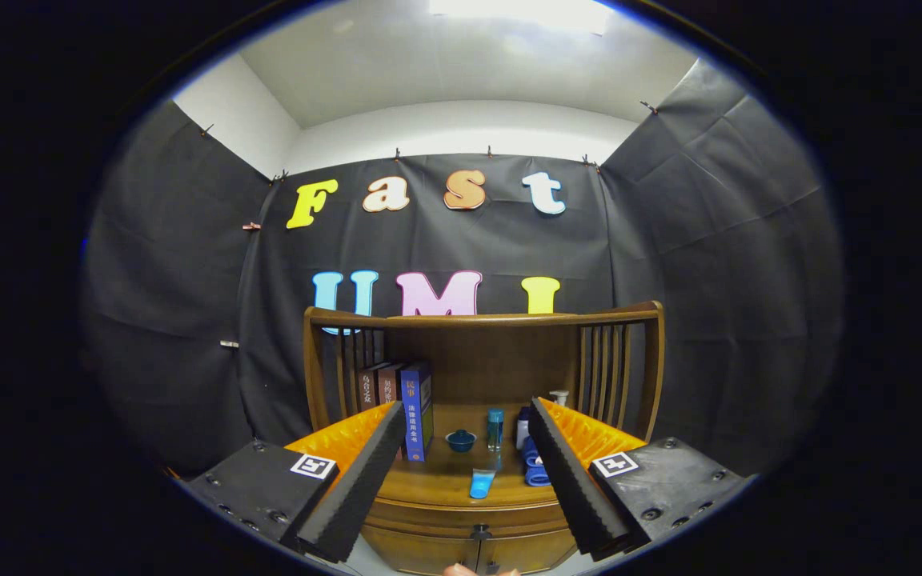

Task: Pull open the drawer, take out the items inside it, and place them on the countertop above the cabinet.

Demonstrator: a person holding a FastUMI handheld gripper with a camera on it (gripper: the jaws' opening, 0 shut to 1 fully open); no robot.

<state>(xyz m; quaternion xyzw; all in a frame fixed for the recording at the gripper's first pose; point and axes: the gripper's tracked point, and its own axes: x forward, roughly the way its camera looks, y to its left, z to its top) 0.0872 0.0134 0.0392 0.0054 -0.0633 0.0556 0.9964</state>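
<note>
A wooden cabinet (461,524) stands ahead of me, its drawer front with a small dark knob (480,531) low between my fingers; the drawer looks closed. My gripper (465,416) is open, held back from the cabinet, nothing between its fingers. On the countertop (445,484) lie a light blue tube (481,483), a small blue bowl (460,439), a slim blue bottle (495,429) and a rolled blue cloth (535,468) beside the right finger. Whatever is inside the drawer is hidden.
Several upright books (405,404) stand at the countertop's left. A curved wooden rail with slats (481,320) encloses the back and sides of the countertop. A small white item (559,395) sits at the back right. A fingertip (461,570) shows below the knob.
</note>
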